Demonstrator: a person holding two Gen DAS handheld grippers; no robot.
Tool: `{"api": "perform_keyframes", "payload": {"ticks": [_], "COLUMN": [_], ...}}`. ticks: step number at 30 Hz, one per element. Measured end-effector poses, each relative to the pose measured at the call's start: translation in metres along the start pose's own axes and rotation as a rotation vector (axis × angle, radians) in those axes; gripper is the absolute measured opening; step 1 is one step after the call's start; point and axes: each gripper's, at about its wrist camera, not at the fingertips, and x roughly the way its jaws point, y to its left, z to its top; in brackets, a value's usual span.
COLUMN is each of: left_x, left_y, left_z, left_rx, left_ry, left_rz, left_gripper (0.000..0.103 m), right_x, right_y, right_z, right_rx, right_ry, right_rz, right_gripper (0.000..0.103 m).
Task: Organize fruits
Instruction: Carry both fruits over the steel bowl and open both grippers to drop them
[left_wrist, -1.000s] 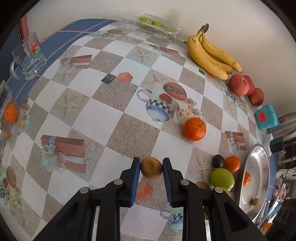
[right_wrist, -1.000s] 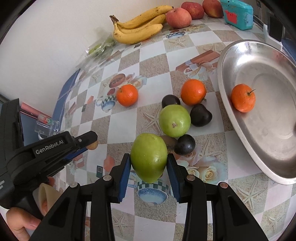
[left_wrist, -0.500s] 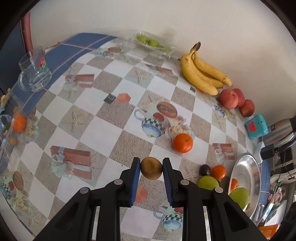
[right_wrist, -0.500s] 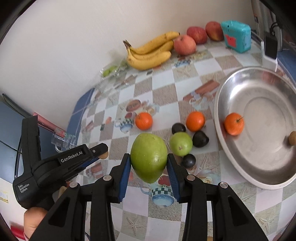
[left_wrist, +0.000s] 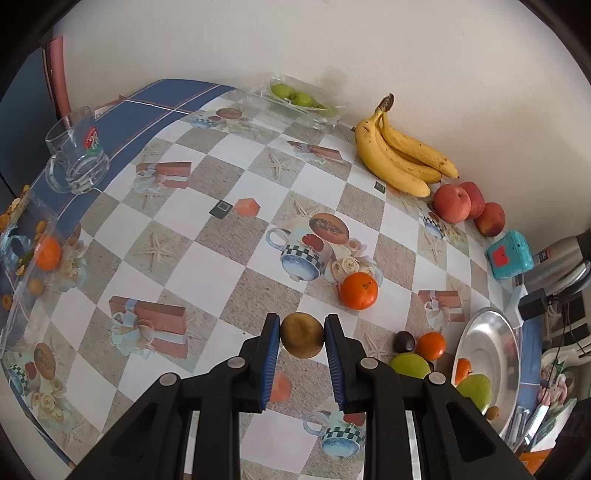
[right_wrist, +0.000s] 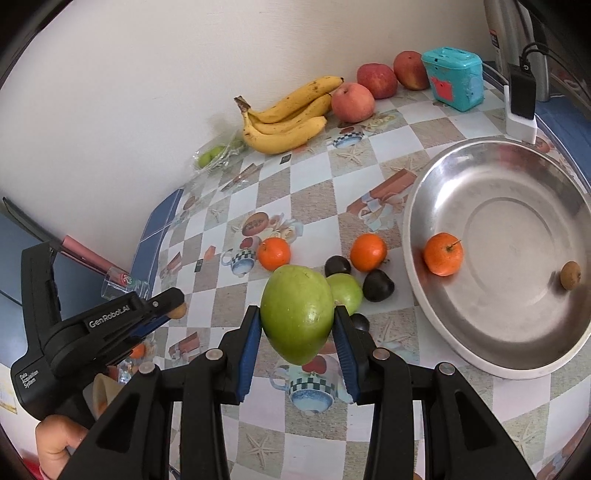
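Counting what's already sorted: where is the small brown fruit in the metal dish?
In the right wrist view the small brown fruit sits at the right inside the metal dish, apart from the orange near its left wall.

On the table (right_wrist: 436, 129), the metal dish (right_wrist: 417, 206) sits at the right, holding a tangerine (right_wrist: 443, 254) near its left wall and a small round fruit (right_wrist: 570, 275) toward its right. Just left of the dish lie another tangerine (right_wrist: 368, 252), two plums (right_wrist: 378, 285) and an apple (right_wrist: 347, 291), close together, perhaps touching. Along the wall behind, bananas (right_wrist: 288, 118) lie left of three peaches (right_wrist: 352, 102). A glass mug (left_wrist: 75, 151) stands far left.
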Motion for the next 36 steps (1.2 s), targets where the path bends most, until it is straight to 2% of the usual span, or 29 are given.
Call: {"api": "perform_keyframes", "payload": {"ticks": [6,13,21,25,36], "left_x": [0.003,0.008,0.014,0.015,0.024], "left_y": [-0.014,-0.045,-0.078,-0.098,-0.152], "left_z": [-0.005,-0.018,-0.031,-0.038,-0.063], "left_rx": [0.029,0.099,0.148,0.177,0.279], "left_ry": [0.010,0.032,0.066,0.072,0.100], "left_rz": [-0.003,-0.021,-0.065,-0.095,-0.148], "left_gripper": [0.027,0.027,0.027,0.027,0.027], "right_x": [-0.001,-0.015,-0.047,-0.061,-0.079], "right_y": [-0.024,-0.075,-0.133,-0.153,-0.167], "right_z": [0.006,0.014,0.019,0.020,0.023], "right_rx": [0.037,0.164,0.283,0.319,0.302], "right_ry": [-0.010,-0.035,-0.094,-0.120,-0.155], "right_rz": [-0.076,-0.115,-0.207,-0.224,-0.257], "right_gripper": [0.041,0.041,0.041,0.041,0.041]}}
